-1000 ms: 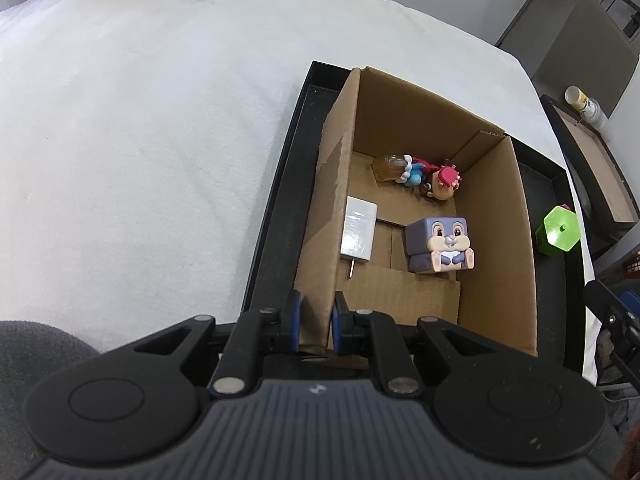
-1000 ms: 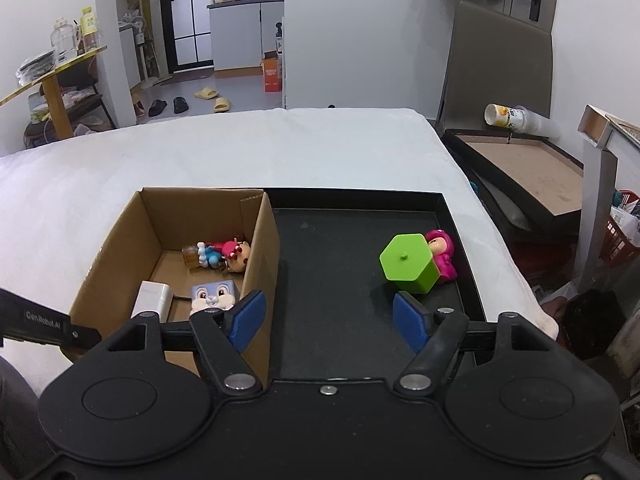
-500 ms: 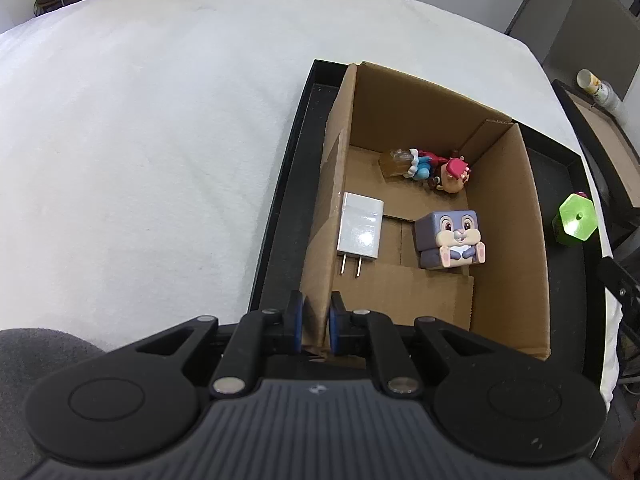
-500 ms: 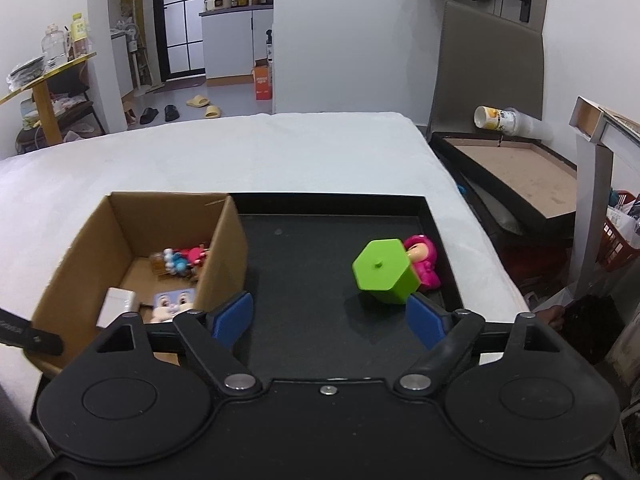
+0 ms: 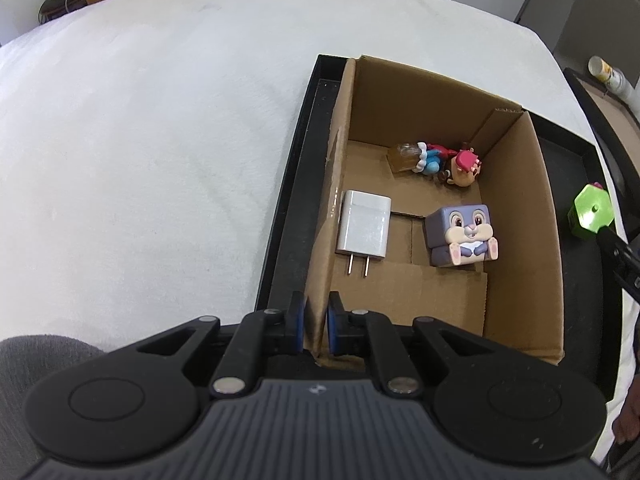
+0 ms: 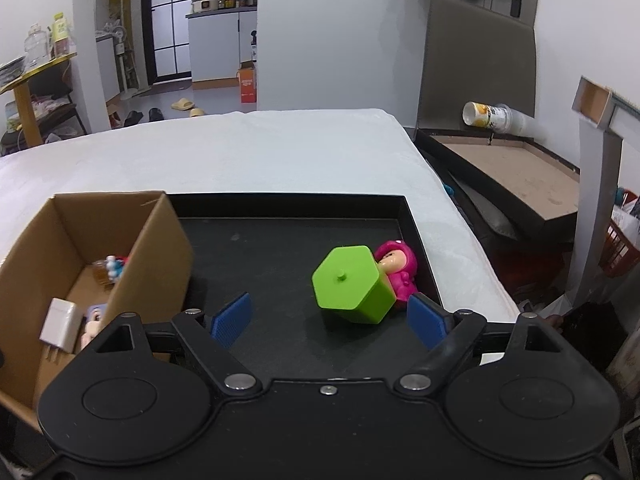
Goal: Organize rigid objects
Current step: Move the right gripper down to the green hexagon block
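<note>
Your right gripper (image 6: 328, 318) has dropped in closer over the last second, its jaws opened wider then and now steady, and the green hexagonal box (image 6: 350, 284) now sits just ahead of the blue pads, not yet between them, touching the pink doll (image 6: 396, 270) on the black tray (image 6: 280, 208). Your left gripper (image 5: 316, 330) stays pinched on the cardboard box (image 5: 516, 216) wall, bracing it. Looks like green goes in next.

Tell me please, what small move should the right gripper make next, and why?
Probably ease the right gripper forward and down around the green block, then close. Its jaws are open and empty, the block lies just ahead on the black tray, and the left gripper is pinching the cardboard box wall.
</note>
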